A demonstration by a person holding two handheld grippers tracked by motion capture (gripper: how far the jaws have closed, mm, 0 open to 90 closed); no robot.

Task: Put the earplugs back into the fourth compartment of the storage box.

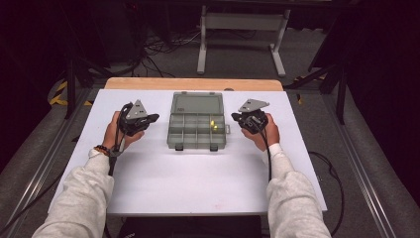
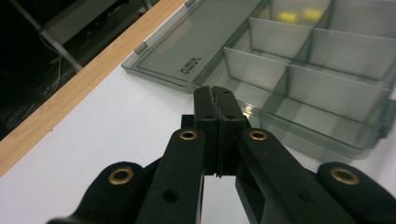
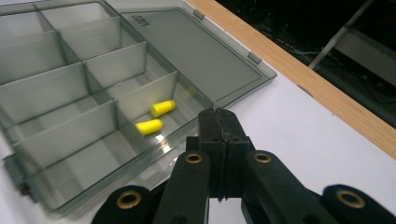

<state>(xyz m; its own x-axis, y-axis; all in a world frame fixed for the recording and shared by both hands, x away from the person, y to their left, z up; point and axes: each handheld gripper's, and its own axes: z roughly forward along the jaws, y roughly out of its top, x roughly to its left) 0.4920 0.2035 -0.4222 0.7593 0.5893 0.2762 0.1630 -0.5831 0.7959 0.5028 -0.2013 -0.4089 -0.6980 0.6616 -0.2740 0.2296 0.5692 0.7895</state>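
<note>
A grey see-through compartment box [image 1: 197,130] is seen at the centre of the high view, resting on the white worktop [image 1: 198,178] with its lid [image 1: 196,103] laid open flat toward the top of the frame. Two yellow earplugs [image 3: 156,116] are seen in one compartment, at the middle of the right claw view and at the box's right side in the high view. The left claw [image 1: 154,118] is held left of centre, just beside the box and apart from it, its jaws pressed together on nothing. The right claw [image 1: 235,117] is held right of centre, near the box's right edge, its jaws likewise pressed together and empty.
</note>
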